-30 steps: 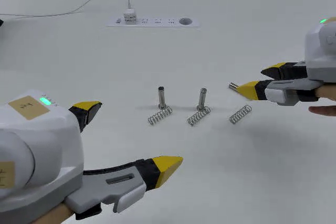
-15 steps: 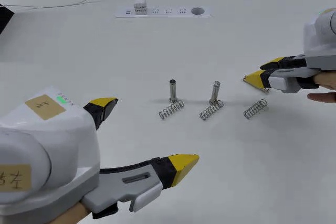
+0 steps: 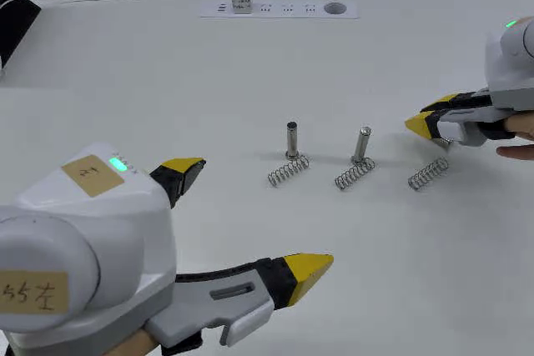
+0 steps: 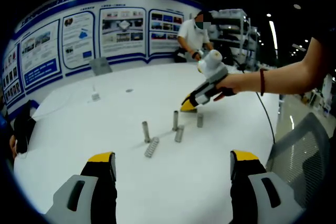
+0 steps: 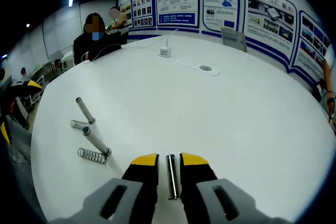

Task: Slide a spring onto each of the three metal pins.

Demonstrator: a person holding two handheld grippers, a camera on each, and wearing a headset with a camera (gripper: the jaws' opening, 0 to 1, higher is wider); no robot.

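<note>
Two metal pins (image 3: pixel 292 139) (image 3: pixel 361 144) stand upright on the white table (image 3: pixel 167 81), each with a spring (image 3: pixel 288 170) (image 3: pixel 355 173) lying at its foot. A third spring (image 3: pixel 428 172) lies further right. Just above it, my right gripper (image 3: pixel 430 127) is shut on the third pin (image 5: pixel 171 174), which shows lengthwise between the jaws in the right gripper view. My left gripper (image 3: pixel 250 218) is open and holds nothing, near the front left, well short of the pins (image 4: pixel 146 131) (image 4: pixel 175 120). The right gripper (image 4: pixel 197 99) also appears in the left gripper view.
A white power strip (image 3: pixel 279 8) with a plugged-in charger and cable lies at the far side of the table. A dark object (image 3: pixel 15 18) sits at the far left. People (image 5: pixel 94 38) are beyond the table.
The head camera has shifted. My right gripper has turned the held pin from pointing left to pointing down toward the table by the right spring. The left gripper stays open.
</note>
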